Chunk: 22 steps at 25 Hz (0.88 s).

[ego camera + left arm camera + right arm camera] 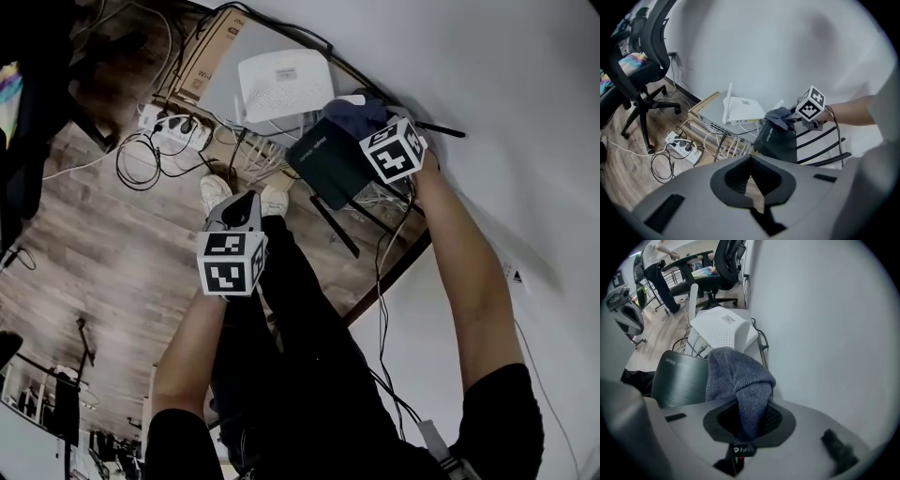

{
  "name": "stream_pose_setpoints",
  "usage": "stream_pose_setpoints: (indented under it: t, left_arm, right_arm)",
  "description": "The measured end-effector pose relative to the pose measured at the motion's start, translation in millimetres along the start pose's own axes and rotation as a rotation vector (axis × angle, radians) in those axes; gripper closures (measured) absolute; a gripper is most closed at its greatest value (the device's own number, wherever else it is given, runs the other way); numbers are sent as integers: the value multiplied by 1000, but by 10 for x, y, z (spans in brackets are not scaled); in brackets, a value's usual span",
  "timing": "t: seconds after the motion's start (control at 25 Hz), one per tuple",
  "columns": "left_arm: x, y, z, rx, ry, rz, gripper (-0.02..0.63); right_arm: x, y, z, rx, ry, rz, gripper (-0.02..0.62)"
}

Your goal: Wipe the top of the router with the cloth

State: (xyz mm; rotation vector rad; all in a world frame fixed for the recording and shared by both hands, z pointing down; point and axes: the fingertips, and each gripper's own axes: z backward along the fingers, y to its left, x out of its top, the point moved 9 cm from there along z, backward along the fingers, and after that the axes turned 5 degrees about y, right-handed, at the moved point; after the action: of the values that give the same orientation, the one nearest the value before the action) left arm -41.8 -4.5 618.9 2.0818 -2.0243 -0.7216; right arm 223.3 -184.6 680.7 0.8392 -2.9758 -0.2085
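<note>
A dark router [330,161] stands against the white wall, and a white router [284,82] sits beside it on a grey switch [708,115]. My right gripper [375,129] is shut on a blue-grey cloth [360,114], which drapes over the dark router's [679,378] top end next to the white router [724,329]. In the right gripper view the cloth [737,376] hangs out of the gripper [747,420]. My left gripper [246,204] hovers apart from both routers, over the floor, shut with nothing in it [751,173].
A power strip [173,131] with tangled cables lies on the wood floor left of the switch. Flat cardboard boxes [211,52] lie under the switch. An office chair [642,61] stands further left. The person's shoes [217,192] are close to the cables.
</note>
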Motion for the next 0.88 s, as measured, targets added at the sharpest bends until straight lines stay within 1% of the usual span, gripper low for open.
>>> stream_pose_setpoints:
  t: [0.12, 0.24, 0.44, 0.68, 0.88]
  left_arm:
    - [-26, 58, 4, 9, -8, 26, 601]
    - [-39, 65, -23, 10, -7, 30, 601]
    - [-58, -20, -55, -4, 0, 14, 601]
    - [-54, -83, -80, -19, 3, -9, 601]
    - [-81, -36, -66, -15, 3, 1, 601]
  right_arm:
    - [-26, -20, -8, -7, 40, 2, 537]
    - [-43, -33, -33, -10, 89, 1, 537]
    - [-79, -13, -47, -69, 195, 55, 537]
    - [-236, 14, -57, -23, 315, 75, 537]
    - [-323, 31, -50, -8, 361, 70, 537]
